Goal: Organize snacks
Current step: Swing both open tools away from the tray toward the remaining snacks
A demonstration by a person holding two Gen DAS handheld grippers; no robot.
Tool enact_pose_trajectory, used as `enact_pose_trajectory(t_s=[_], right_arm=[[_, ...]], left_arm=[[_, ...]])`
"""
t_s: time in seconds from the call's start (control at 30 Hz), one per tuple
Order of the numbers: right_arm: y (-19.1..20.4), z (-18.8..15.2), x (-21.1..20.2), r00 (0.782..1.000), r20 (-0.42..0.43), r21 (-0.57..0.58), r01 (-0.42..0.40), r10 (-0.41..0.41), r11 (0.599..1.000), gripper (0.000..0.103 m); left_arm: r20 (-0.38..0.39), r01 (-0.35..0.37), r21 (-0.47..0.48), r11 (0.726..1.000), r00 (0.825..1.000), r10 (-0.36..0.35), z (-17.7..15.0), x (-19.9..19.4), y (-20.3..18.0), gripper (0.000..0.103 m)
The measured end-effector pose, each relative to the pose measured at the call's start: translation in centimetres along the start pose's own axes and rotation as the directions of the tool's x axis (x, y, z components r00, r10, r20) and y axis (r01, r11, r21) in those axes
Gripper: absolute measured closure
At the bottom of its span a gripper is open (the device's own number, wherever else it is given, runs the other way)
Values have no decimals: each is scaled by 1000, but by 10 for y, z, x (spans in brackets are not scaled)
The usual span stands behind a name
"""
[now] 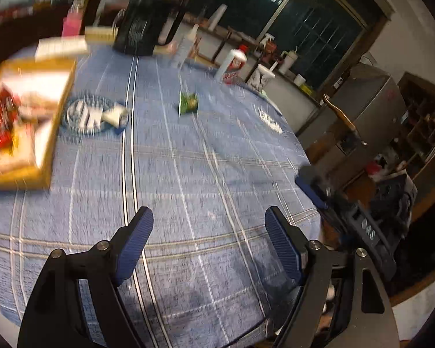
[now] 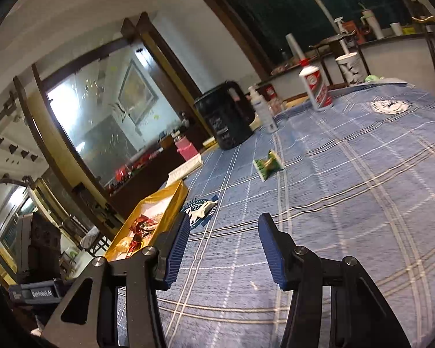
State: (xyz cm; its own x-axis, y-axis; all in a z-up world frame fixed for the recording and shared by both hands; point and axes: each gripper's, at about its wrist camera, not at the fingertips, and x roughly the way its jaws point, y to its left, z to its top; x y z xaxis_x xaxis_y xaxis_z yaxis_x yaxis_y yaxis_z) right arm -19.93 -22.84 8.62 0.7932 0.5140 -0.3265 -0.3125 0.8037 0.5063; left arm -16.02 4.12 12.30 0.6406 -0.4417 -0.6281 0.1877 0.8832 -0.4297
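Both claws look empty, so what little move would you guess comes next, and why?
Probably the right gripper reaches forward toward the green snack packet. It lies alone on the blue tablecloth, away from the yellow box that already holds wrapped snacks, and both the right and the left gripper are open with nothing between their fingers.

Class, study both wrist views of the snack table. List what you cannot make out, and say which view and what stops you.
- Snacks in the yellow box: left wrist view, motion blur smears the wrappers and the picture edge cuts the box.
- Green packet: both views, too small and blurred to read.
- White packet beside the box: right wrist view, partly hidden by the right tongs.
- Black kettle: left wrist view, print blurred.
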Motion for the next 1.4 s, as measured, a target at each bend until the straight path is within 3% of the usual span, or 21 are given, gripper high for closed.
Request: enact_pose_trajectory(t_s=[0.07,0.13,0.2,0.27,0.37,0.47,0.6,0.73,0.77,0.83,0.9,0.93,1.0,1.1,1.17,1.2,1.3,1.33,1.4], right_arm=[[-3,2,-16,1000,16,-14,-1,1,1000,51],[-2,9,-33,999,42,-54,20,-18,998,51],[2,17,-50,997,75,-97,40,-32,995,51],[12,31,-65,991,125,-129,73,-57,989,51],[31,53,-87,982,177,-157,94,-66,983,51],[56,82,-115,966,245,-174,134,-88,976,51],[87,147,-159,934,331,-123,186,-136,975,51],[121,210,-185,896,396,-72,250,-202,966,49],[134,229,-189,877,417,-60,289,-239,955,49],[152,257,-188,855,433,-38,334,-286,942,49],[162,279,-186,847,427,-9,354,-316,935,49],[166,287,-186,845,424,7,357,-326,934,49],[171,301,-181,848,401,31,366,-347,930,49],[175,309,-172,844,387,25,394,-372,919,49],[177,309,-166,839,383,-2,420,-387,908,48],[176,308,-161,838,382,-20,428,-389,903,43],[163,297,-130,860,349,-71,420,-372,905,35],[155,293,-116,872,327,-88,411,-364,907,35],[132,277,-72,906,250,-126,381,-343,916,35]], left_arm=[[112,-63,45,997,992,58,5,-24,-16,23],[264,-89,76,993,962,66,10,-60,-31,23],[375,-74,126,989,927,22,9,-88,-40,23],[390,-90,198,976,921,6,6,-102,-50,23],[400,-158,257,953,916,44,-1,-117,-54,23],[475,-246,293,924,876,83,6,-151,-52,23],[562,-298,334,894,825,65,33,-222,-37,18],[588,-346,343,873,804,88,58,-280,-15,17],[593,-362,335,870,799,104,65,-296,-6,17],[598,-374,312,873,792,126,71,-318,10,17],[607,-368,279,887,783,135,84,-338,25,17],[620,-374,264,889,772,140,89,-346,28,17],[668,-389,224,894,729,149,104,-363,30,17],[703,-368,221,903,702,115,123,-370,24,16],[702,-350,228,908,705,95,132,-362,22,14],[688,-331,233,914,721,86,134,-355,22,13],[604,-258,232,938,794,69,135,-318,29,13],[563,-214,234,948,825,47,135,-297,34,13],[498,-131,220,967,867,4,132,-263,41,13]])
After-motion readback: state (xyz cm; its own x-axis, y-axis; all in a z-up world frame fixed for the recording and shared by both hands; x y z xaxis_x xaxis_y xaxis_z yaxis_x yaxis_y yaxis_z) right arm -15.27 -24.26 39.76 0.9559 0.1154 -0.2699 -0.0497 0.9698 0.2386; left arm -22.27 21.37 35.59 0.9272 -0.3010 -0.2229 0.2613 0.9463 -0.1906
